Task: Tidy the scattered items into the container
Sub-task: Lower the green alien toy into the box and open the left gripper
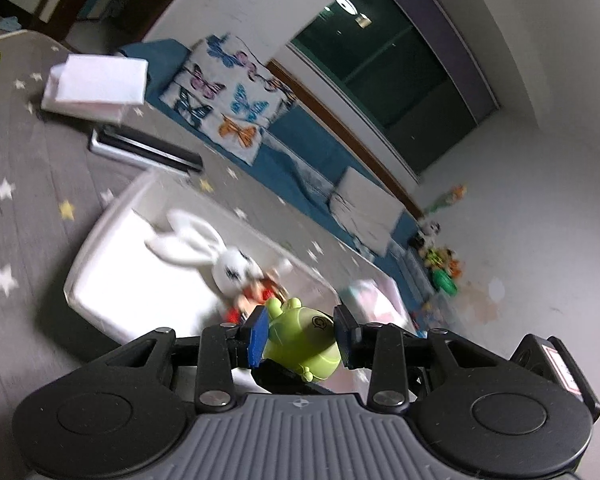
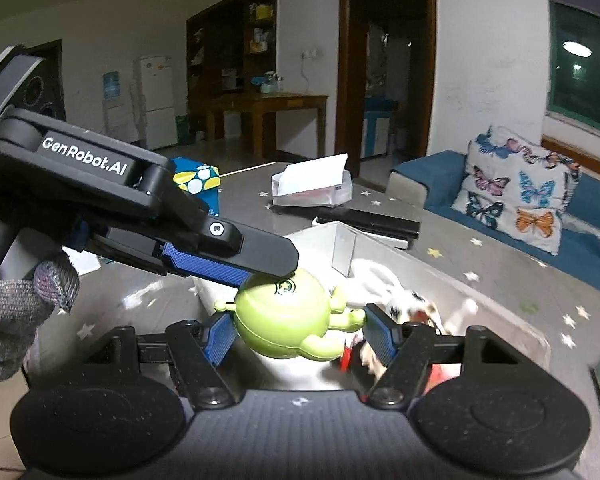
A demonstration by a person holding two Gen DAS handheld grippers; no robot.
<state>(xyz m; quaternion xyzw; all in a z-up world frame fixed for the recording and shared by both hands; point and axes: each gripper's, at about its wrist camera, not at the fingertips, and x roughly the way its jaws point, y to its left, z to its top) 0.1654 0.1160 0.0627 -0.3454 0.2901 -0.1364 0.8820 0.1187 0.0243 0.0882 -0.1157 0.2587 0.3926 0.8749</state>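
a: which step are we at?

b: carrying. the left claw (image 1: 300,334) is clamped on the green toy (image 1: 303,346), one blue pad on each side. in the right wrist view the same toy (image 2: 284,316) sits between the right claw (image 2: 296,338) pads too; its left pad touches, the right one seems to stand just off by a stubby limb, so i can't tell if that claw truly grips.

a: and the container?

b: the white bin (image 1: 100,240) lies just ahead of and below both claws, on the starry grey tabletop (image 1: 28,160). a white rabbit plush (image 1: 228,264) is already inside.

a: next move?

b: i'd judge: bring the toy over the bin's opening, lower it beside the rabbit, then spread the pads, the right claw first.
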